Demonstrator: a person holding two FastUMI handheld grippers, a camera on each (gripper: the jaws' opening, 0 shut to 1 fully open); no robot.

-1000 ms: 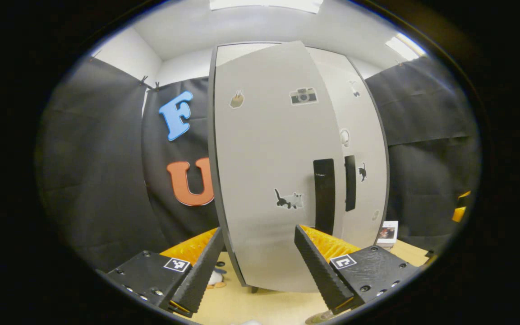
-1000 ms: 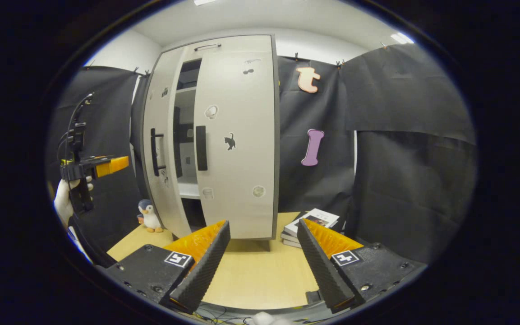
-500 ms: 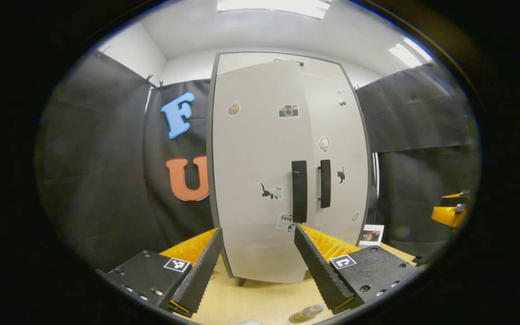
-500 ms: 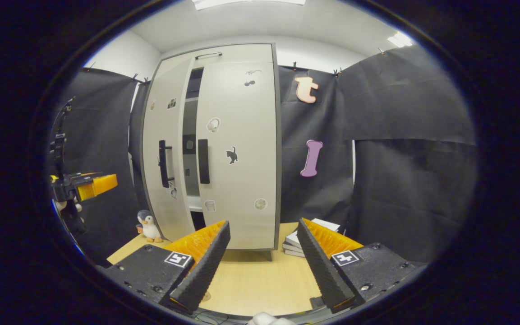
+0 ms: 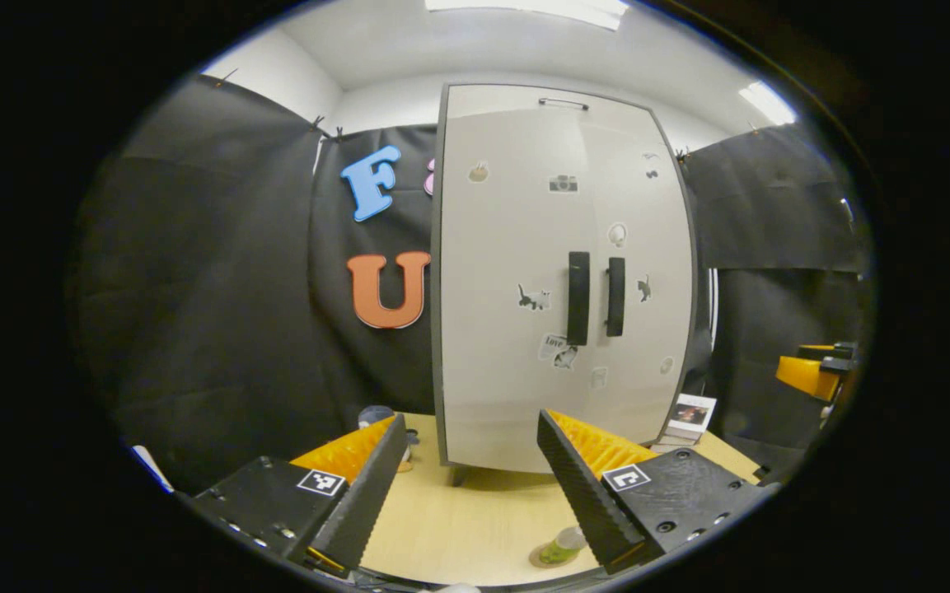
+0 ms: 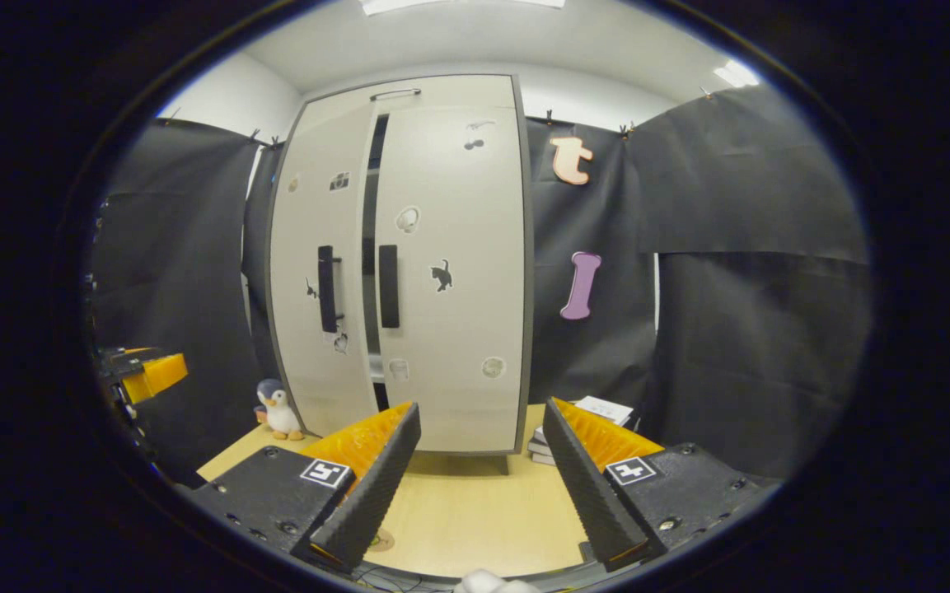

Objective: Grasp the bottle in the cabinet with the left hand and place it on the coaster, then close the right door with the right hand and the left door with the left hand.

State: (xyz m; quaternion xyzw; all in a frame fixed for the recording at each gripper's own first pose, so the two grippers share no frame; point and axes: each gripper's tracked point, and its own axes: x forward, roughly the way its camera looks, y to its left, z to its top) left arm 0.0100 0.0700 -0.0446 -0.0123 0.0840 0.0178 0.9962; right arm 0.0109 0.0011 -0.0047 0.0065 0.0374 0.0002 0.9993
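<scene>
Both the left gripper and the right gripper hold their ridged, wedge-shaped jaws wide apart, gripping nothing, in front of the cabinet. Its smooth pale doors bear stickers and dark bar handles. The bottle stands on the round coaster on the wooden table, before the cabinet.

Bottle on coaster, before cabinet on table.
</scene>
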